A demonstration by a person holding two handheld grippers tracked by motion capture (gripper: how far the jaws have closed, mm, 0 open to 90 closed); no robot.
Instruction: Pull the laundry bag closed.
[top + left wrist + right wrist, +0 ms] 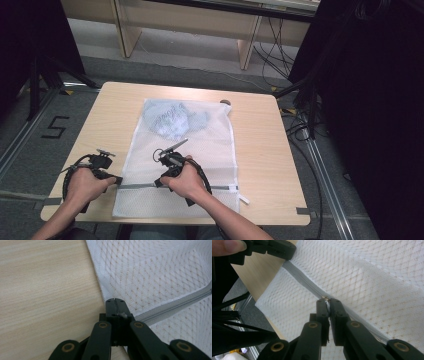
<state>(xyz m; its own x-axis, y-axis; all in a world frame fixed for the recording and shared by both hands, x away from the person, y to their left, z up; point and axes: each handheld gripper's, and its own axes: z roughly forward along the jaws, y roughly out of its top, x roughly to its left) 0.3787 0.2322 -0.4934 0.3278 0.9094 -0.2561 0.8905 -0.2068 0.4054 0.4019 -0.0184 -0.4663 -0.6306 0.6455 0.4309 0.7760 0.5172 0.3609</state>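
Mesh laundry bag (182,155) lies flat mid-table, its grey zipper (140,186) running parallel to the near edge; from above, the left gripper (118,181) anchors the zipper's left end while the right gripper (159,182) sits partway along it, with open track stretching rightward. Left gripper view: jaws clamped on the bag's corner seam (119,314). Right gripper view: jaws pinched shut on the slider (326,300).

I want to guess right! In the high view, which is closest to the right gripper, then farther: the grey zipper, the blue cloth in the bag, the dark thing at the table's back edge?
1. Grey zipper, right at the right gripper.
2. Blue cloth, inside the bag's far end.
3. Dark thing, at the back edge.
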